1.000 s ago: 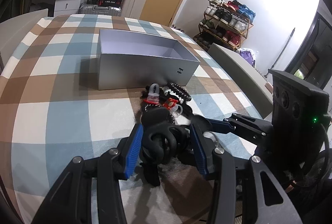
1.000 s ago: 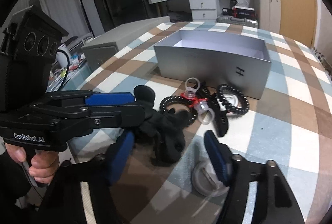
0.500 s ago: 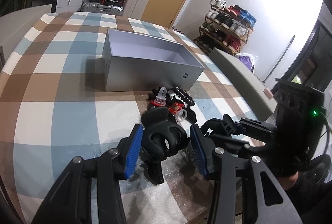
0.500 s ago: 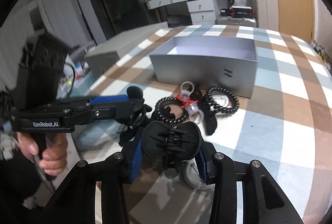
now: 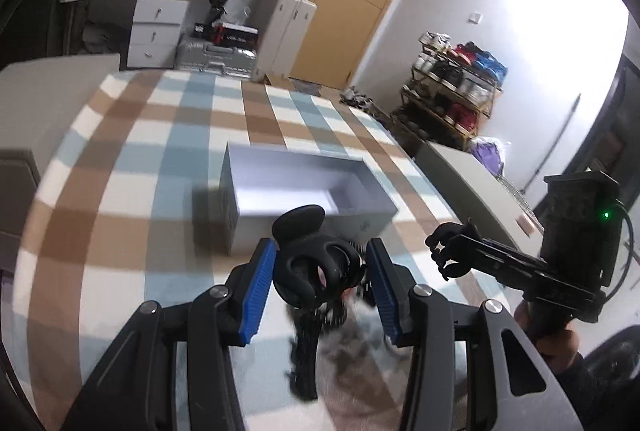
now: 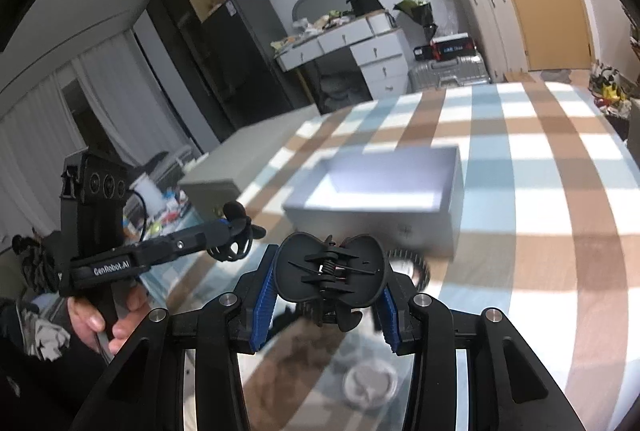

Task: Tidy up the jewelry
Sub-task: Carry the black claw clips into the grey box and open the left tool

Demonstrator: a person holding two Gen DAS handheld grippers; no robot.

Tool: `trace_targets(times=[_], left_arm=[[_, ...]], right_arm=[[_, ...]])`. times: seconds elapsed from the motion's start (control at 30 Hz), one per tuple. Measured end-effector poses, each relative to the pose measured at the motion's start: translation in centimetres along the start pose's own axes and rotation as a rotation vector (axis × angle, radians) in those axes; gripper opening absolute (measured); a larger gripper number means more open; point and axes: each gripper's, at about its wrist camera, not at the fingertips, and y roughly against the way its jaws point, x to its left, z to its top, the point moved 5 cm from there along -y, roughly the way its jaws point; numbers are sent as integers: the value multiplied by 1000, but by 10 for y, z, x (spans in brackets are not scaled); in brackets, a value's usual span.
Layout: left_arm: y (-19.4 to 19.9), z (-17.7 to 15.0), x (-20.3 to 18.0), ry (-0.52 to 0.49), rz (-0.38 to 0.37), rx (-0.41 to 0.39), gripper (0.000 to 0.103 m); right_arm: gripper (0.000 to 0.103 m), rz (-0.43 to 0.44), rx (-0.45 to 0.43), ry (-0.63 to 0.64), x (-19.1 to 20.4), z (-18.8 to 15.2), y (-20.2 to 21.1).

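My left gripper [image 5: 320,271] is shut on a black claw hair clip [image 5: 312,263], held above the checked tablecloth in front of the open grey box [image 5: 304,187]. My right gripper [image 6: 328,287] is shut on a second black claw hair clip [image 6: 332,271], also lifted, with the grey box [image 6: 380,203] just beyond it. Each gripper shows in the other's view: the right one [image 5: 452,255] at the right with its clip, the left one [image 6: 236,239] at the left with its clip. Part of a black coil hair tie [image 6: 412,263] lies in front of the box.
A round silvery lid [image 6: 370,383] lies on the cloth under my right gripper. A low grey bench [image 6: 224,171] stands past the table's left edge. White drawers [image 5: 156,27], suitcases and a shoe rack [image 5: 456,91] line the room behind.
Both grippers have risen from the pile, each carrying its clip, and now sit higher over the cloth nearer the box. One second ago the right gripper was open; it closed on its clip.
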Motion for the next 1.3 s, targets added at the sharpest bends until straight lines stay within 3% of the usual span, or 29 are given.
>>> trace_targets(times=[0.07,0.27,0.53,0.93,1.3], left_arm=[[-6,10,-2,-23,50,-9,41],[-25,34,-4,-60,84,-28,41],[-46,50,2,-50,68,1,41],[-79,42,9,-52,57,92,41],[-96,35,14,-64,34,174,41]], right_arm=[[43,3,-13,-3,-2,12,-1],[43,10,-29,-10,-10,49,-14],[43,11,-22,-20,-24,82,-42],[43,-27,124,-34,-48,73,-100],[43,-35,249,-81,-59,60,-122]])
